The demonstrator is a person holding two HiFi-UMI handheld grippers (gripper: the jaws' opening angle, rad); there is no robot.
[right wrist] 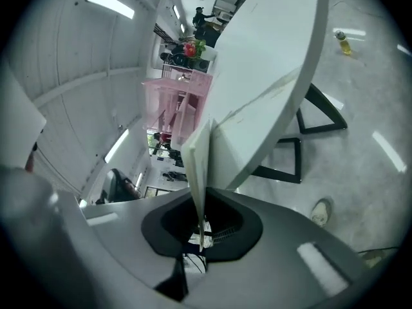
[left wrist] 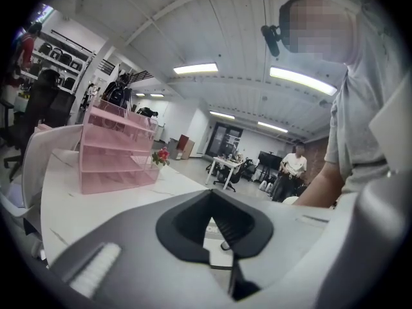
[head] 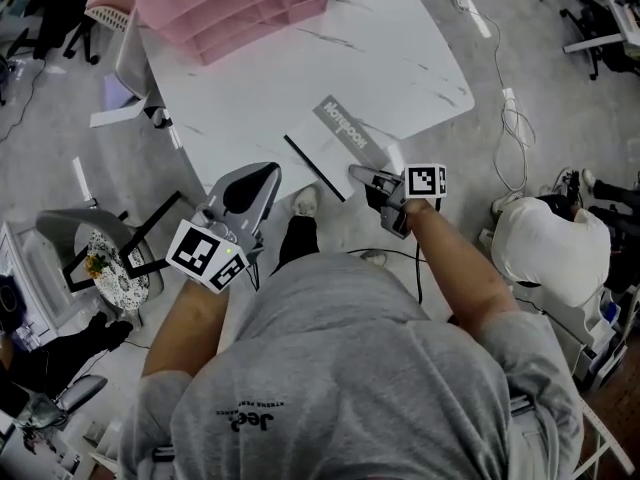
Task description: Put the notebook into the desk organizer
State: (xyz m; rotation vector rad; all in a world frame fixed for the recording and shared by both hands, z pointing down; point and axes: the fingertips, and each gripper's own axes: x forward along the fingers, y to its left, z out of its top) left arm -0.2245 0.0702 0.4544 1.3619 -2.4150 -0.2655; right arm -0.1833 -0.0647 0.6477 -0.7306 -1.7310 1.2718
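At the near edge of the table [head: 400, 58], the notebook [head: 335, 148] is lying flat, and its near end seems to be poking out past the edge. The right gripper [head: 362, 176] is pinching that end. In the right gripper view its jaws are squeezing tight on the thin side of the notebook [right wrist: 196, 159], so the right gripper [right wrist: 201, 240] is holding it.

The left gripper [head: 262, 173] is hanging just off the near edge, beside the notebook but not touching it. In its own view the left gripper [left wrist: 232, 272] is showing jaws pressed together with nothing between them.

The pink organizer [head: 230, 8] is sitting at the far left corner of the table, well apart from the notebook.

The step in hand looks like picking the notebook up. The pinch is only on one small end, so the notebook may be sagging or swinging once it is off the table. Lifting slowly and squeezing hard should help. The left gripper could be opening and taking the other side to steady it. Then the notebook should be going across the table, level with one shelf, and sliding in flat without bumping the organizer.
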